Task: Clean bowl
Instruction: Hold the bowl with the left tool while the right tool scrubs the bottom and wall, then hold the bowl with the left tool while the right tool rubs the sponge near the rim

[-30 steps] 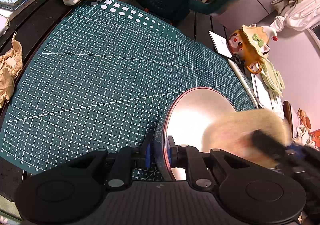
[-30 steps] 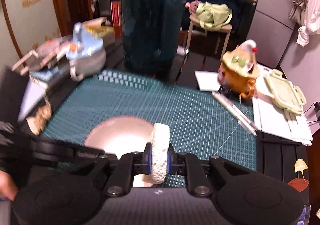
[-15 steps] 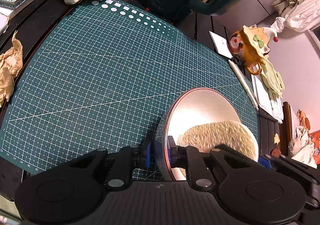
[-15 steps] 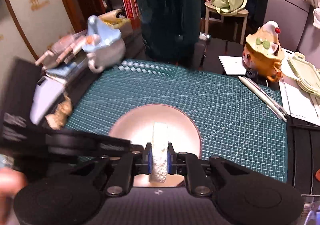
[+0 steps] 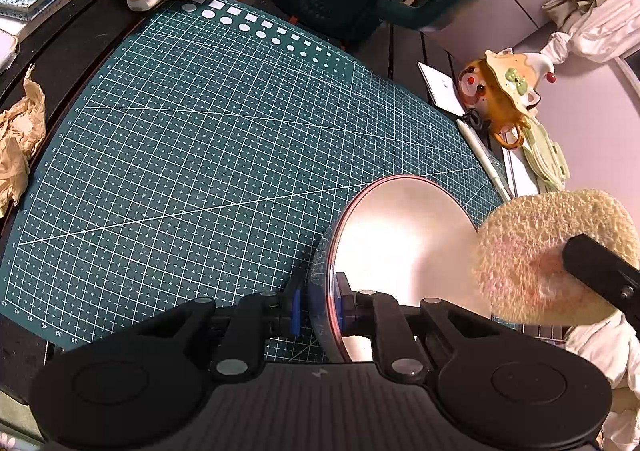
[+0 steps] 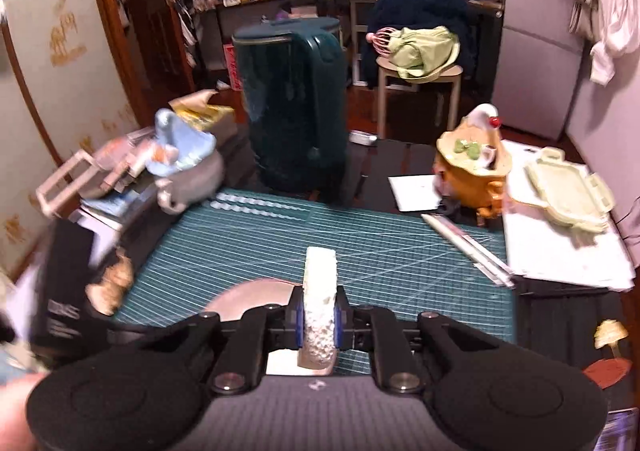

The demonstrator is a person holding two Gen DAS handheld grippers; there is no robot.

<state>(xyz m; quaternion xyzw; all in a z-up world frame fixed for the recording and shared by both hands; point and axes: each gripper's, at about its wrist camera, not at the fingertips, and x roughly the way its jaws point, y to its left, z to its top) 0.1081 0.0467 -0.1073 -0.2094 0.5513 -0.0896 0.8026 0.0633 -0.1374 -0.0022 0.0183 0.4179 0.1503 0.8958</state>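
1. Bowl (image 5: 404, 247): it sits on the green cutting mat (image 5: 224, 155), at the mat's near right corner, pale inside with a reddish rim.
2. Left gripper (image 5: 317, 303): its fingers are drawn close together and clamped on the bowl's near rim, one blue pad (image 5: 296, 311) outside the wall, the other inside.
3. Right gripper (image 6: 319, 317): its fingers are pinched tight on a pale sponge (image 6: 319, 315), held on edge between the blue pads.
4. Seen from the left wrist, the sponge (image 5: 548, 255) overlaps the bowl's right rim; whether it touches the bowl cannot be told.
5. Beyond the mat's right edge lie a white pen (image 5: 484, 155) and an orange teapot (image 5: 504, 91).
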